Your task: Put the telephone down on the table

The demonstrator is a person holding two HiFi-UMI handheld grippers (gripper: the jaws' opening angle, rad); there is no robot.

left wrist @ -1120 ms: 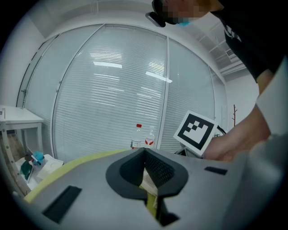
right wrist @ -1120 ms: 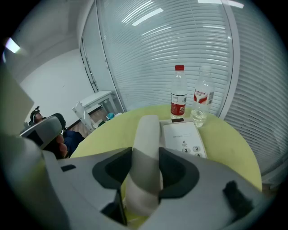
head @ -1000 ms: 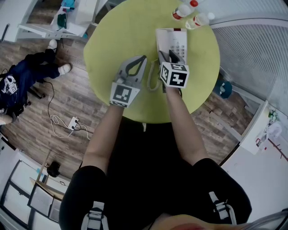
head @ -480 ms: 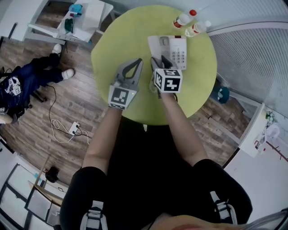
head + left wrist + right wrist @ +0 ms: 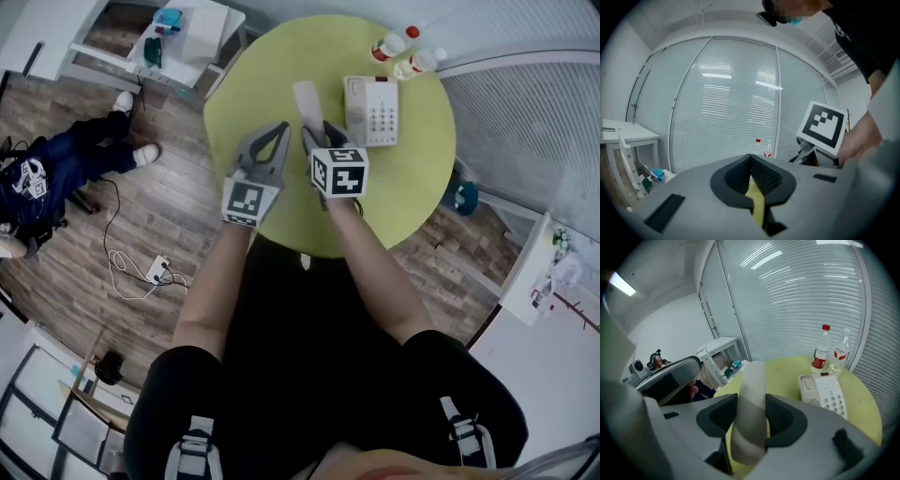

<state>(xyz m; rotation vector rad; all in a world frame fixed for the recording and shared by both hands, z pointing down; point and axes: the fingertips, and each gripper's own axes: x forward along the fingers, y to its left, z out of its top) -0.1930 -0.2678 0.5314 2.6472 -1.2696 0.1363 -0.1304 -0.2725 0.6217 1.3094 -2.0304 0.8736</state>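
Holding the telephone handset clamped in our right gripper over the green table, left of its base, we should lower it flat onto bare tabletop before loosening; our left gripper hovers closed, empty

Telephone base: off-white, keypad facing up, lying flat on the round yellow-green surface towards its far side. Handset cradle unoccupied.

Handset: pale grey-white bar, off the base, clamped across its middle between the jaws of the right gripper. It projects beyond the jaws, just left of the base.
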